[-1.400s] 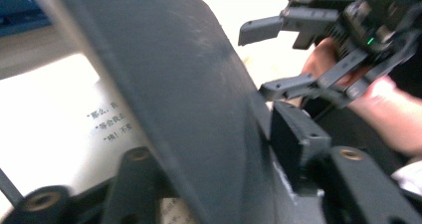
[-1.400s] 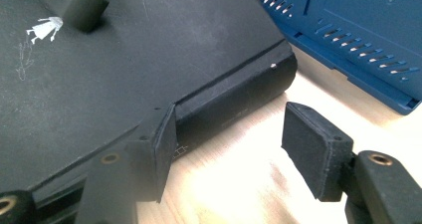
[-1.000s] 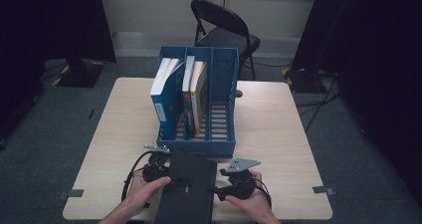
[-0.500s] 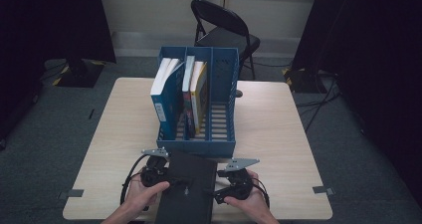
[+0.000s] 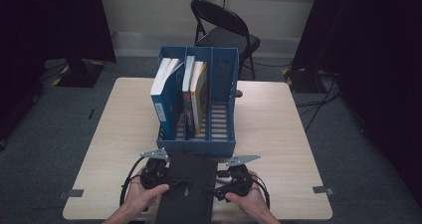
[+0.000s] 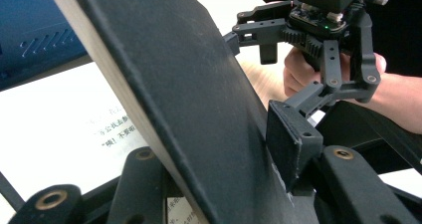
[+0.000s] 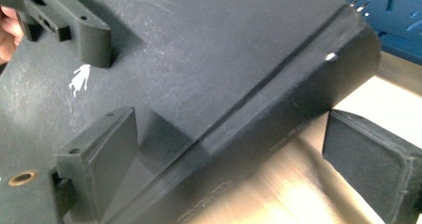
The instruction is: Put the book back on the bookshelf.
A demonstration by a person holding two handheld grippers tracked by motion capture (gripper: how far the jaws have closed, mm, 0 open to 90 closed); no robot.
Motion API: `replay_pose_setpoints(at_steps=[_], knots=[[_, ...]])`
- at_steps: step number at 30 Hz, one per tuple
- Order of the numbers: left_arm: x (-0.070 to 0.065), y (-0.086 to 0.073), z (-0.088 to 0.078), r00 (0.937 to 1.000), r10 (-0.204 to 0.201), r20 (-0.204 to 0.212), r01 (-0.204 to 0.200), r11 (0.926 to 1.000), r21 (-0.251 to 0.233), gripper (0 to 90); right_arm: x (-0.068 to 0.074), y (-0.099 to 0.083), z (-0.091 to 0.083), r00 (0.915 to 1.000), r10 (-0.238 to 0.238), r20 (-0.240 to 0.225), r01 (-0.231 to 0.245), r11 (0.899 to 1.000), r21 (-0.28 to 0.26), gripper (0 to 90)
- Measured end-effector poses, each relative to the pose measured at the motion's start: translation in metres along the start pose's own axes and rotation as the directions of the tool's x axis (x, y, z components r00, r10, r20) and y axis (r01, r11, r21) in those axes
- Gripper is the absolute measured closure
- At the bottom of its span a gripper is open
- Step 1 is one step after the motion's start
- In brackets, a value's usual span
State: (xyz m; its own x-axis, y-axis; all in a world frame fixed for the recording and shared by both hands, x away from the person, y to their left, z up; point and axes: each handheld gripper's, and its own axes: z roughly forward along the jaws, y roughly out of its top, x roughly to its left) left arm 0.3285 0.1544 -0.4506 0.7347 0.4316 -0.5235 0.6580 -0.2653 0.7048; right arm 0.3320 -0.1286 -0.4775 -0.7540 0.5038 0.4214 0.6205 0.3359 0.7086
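A black hardcover book lies at the table's near edge, just in front of the blue file rack. My left gripper is shut on the book's left side; in the left gripper view one pad presses on the black cover, and a white printed page shows beneath it. My right gripper is at the book's right edge, and its jaws have just been opening. In the right gripper view it stands open around the spine, one pad clear of it.
The rack holds a few upright books in its left slots; its right slot is bare. A black folding chair stands beyond the wooden table. A person's hands hold both grippers at the near edge.
The right gripper's jaws have spread apart at the book's spine. Both hands and the book have stayed almost where they were.
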Motion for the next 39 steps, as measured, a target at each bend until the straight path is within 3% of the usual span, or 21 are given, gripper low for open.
replay_pose_setpoints(at_steps=[4, 7, 9, 18, 20, 27, 34, 39], knots=[[-0.004, 0.000, -0.001, 0.9997, 0.022, -0.001, -0.022, 0.9997, -0.005, 56.1, -0.005, 0.000, 0.001, 0.9990, 0.024, -0.037, -0.024, 1.000, 0.006, 6.6], [-0.008, 0.001, 0.000, 0.9980, 0.058, 0.026, -0.057, 0.9983, -0.002, 58.4, -0.011, 0.000, 0.005, 0.9883, 0.053, -0.143, -0.049, 0.998, 0.035, 6.8], [-0.012, 0.001, -0.001, 0.9969, 0.077, 0.019, -0.077, 0.9970, -0.004, 58.5, -0.011, 0.000, 0.007, 0.9817, 0.063, -0.180, -0.054, 0.997, 0.052, 6.7], [-0.021, 0.008, -0.008, 0.9904, 0.133, 0.039, -0.131, 0.9900, -0.054, 63.2, 0.005, 0.008, -0.009, 0.9937, -0.031, -0.108, 0.031, 1.000, -0.007, 11.4], [-0.020, 0.009, -0.009, 0.9898, 0.135, 0.046, -0.132, 0.9893, -0.062, 63.8, 0.005, 0.012, -0.015, 0.9938, -0.038, -0.104, 0.035, 0.999, -0.036, 14.5], [-0.026, 0.014, -0.011, 0.9844, 0.169, 0.050, -0.165, 0.9838, -0.070, 63.9, 0.011, 0.017, -0.023, 0.9939, -0.071, -0.085, 0.066, 0.996, -0.053, 17.6], [-0.037, 0.026, -0.010, 0.9732, 0.224, 0.050, -0.219, 0.9712, -0.094, 64.9, 0.018, 0.024, -0.041, 0.9930, -0.102, -0.060, 0.094, 0.989, -0.116, 22.5], [-0.039, 0.033, -0.010, 0.9694, 0.239, 0.055, -0.233, 0.9673, -0.101, 64.7, 0.020, 0.028, -0.050, 0.9929, -0.112, -0.040, 0.105, 0.983, -0.151, 23.0]])
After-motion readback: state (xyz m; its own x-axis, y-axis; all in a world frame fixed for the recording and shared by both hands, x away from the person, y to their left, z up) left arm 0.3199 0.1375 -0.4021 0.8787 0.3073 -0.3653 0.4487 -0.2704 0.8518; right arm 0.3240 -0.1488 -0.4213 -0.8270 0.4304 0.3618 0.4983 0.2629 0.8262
